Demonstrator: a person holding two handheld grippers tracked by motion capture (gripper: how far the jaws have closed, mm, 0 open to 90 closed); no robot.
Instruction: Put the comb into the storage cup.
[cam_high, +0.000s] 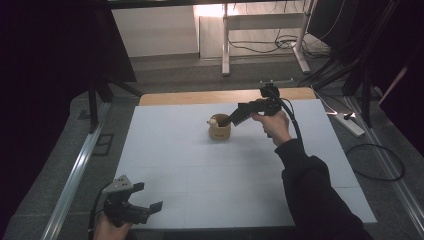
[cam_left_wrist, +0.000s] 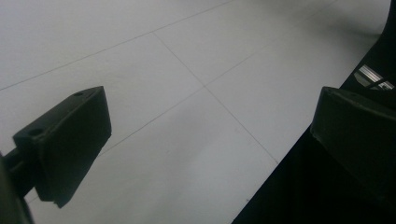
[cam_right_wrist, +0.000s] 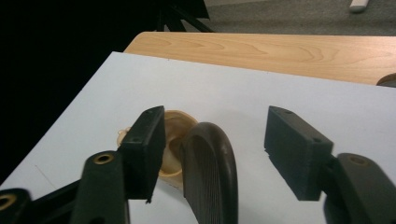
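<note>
Right gripper (cam_high: 231, 120) held out over the middle of the white table (cam_high: 200, 170), pointing left toward a small tan cup (cam_high: 219, 131) that stands upright on the sheet, well back from the near edge. In the right gripper view the two black jaws stand apart, about half spread, with a dark, ribbed, curved handle (cam_right_wrist: 210, 172) rising between them; neither pad (cam_right_wrist: 147, 149) presses on it, gaps visible on both sides. The handle leans against or into the cup (cam_right_wrist: 175, 144), whose rim sits just behind the left-hand jaw; what tool it belongs to, cannot tell. A pale knob (cam_high: 213, 120) pokes out at the cup's left rim. Bare wooden table edge (cam_right_wrist: 261, 53) beyond the sheet. Left gripper (cam_high: 150, 207) low at the near left corner, jaws wide apart, nothing between them, white sheet (cam_left_wrist: 177, 116) beneath.
</note>
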